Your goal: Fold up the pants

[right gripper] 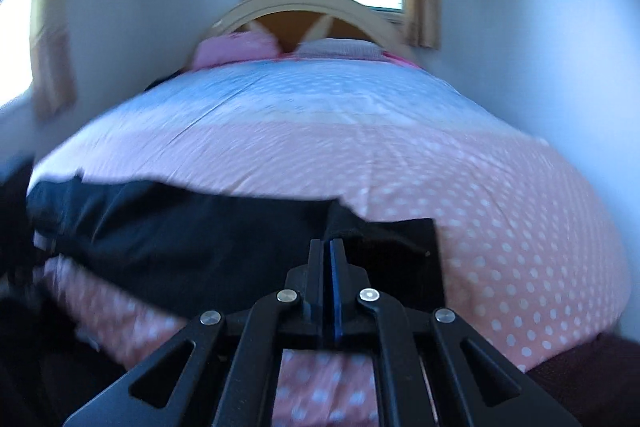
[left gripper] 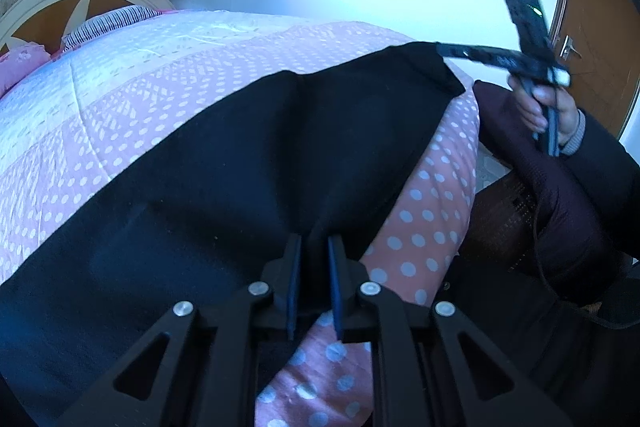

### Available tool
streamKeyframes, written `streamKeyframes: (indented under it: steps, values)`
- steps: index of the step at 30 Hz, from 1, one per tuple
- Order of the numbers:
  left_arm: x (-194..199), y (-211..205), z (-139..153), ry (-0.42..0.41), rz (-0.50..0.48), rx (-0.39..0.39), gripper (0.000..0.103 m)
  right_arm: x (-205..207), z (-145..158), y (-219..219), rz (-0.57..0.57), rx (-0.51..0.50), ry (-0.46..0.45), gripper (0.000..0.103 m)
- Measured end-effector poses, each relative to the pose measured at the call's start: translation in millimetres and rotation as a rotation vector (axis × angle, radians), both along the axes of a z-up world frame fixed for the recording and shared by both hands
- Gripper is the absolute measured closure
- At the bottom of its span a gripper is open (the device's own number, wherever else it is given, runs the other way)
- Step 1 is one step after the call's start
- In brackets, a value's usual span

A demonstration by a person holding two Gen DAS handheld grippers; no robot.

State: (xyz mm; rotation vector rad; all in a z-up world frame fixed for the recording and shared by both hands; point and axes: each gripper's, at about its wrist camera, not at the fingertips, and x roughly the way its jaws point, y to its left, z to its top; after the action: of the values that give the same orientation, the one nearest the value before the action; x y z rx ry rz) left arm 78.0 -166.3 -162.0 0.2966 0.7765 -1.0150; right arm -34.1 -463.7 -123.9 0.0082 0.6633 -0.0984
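**Bed and its load**

We find a bed (right gripper: 360, 155) carrying everything in view. It is covered by a quilt (left gripper: 168, 99), pink with white dots on the near part and pale blue toward the head. We note an arched headboard (right gripper: 304, 3) at the far end, cream with brown panels. Against it lie a pink pillow (right gripper: 236, 51) and a striped pillow (left gripper: 108, 23), side by side. Black pants (left gripper: 248, 147) lie directly on the quilt along the near edge, spread lengthwise, one end reaching the corner of the bed. The right wrist view is blurred, so we cannot judge finer creases there.
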Motion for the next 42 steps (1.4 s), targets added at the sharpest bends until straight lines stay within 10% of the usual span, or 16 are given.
streamKeyframes:
  steps: [3, 7, 12, 25, 27, 38, 42]
  values:
    - [2, 1, 0, 0.007, -0.005, -0.006, 0.088, -2, -1, 1, 0.019, -0.004, 0.003, 0.101]
    - [5, 3, -1, 0.031, 0.0, -0.026, 0.088, 18, -1, -38, -0.252, -0.055, 0.017, 0.099]
    - [-1, 6, 3, 0.013, -0.003, -0.021, 0.082, 21, 6, -87, -0.512, 0.042, -0.023, 0.059]
    - [-14, 27, 19, -0.065, -0.022, -0.016, 0.068, 51, -6, 120, 0.253, 0.07, 0.121, 0.057]
    - [-13, 46, 26, -0.097, 0.019, -0.026, 0.054, 60, -8, 151, 0.336, 0.085, 0.128, 0.057]
    - [25, 179, 26, -0.183, 0.383, 0.085, 0.049, 69, -45, 219, 0.537, 0.019, 0.376, 0.057]
    - [43, 249, 19, -0.184, 0.602, 0.099, 0.044, 71, -25, 214, 0.509, 0.075, 0.274, 0.057]
